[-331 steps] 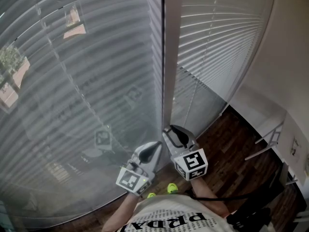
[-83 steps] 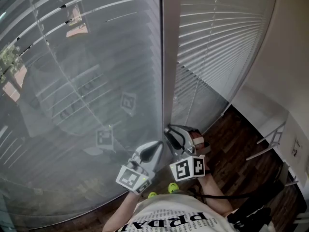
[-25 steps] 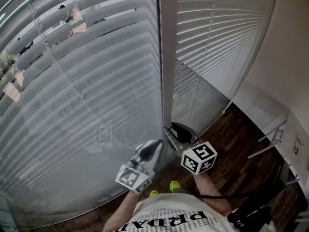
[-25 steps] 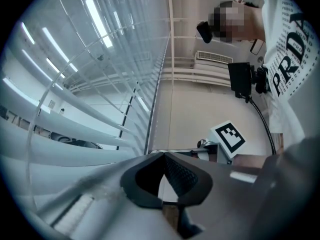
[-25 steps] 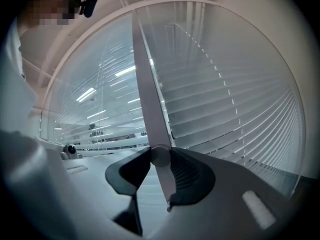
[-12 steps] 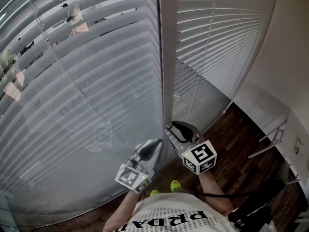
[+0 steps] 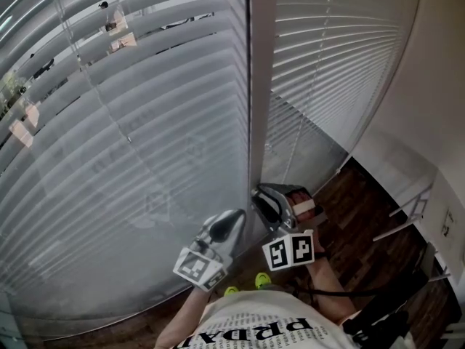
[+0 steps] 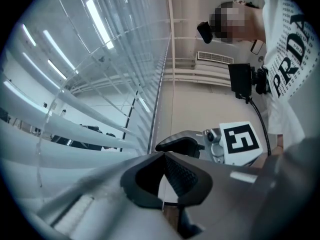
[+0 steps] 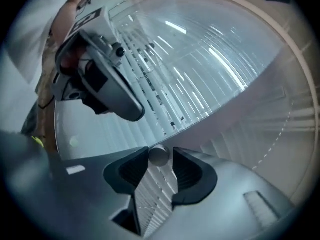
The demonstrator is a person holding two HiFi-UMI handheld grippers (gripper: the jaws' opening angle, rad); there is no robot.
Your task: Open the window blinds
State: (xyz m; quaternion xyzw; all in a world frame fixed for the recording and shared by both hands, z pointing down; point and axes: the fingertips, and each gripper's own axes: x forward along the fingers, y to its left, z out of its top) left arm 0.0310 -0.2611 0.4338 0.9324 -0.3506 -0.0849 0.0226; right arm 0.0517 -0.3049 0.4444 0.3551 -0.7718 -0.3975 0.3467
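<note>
Left of the window post point(image 7: 260, 86), the left blind point(image 7: 131, 129) hangs full length. Its slats are tilted, so only thin strips of the outdoors show between the upper ones, and it is not yet properly open. The left gripper point(image 7: 234, 220) sits low, just left of the post's foot, with its jaws pressed together on nothing. It looks to be idling.

Just right of the post's foot is the right gripper point(image 7: 267, 197). Its jaws have just been opening, and the round end of the tilt wand point(image 9: 159, 156) stands between the pads. It lies against one pad with a sliver of gap to the other, so it is let go rather than gripped.

Further right of the post, the right blind point(image 7: 334, 57) is also down.

This looks like a pause between twists of the wand. The next move probably calls for closing on the wand again. Then the wrist has to roll whichever way sets the slats level, without letting the smooth rod slip.
</note>
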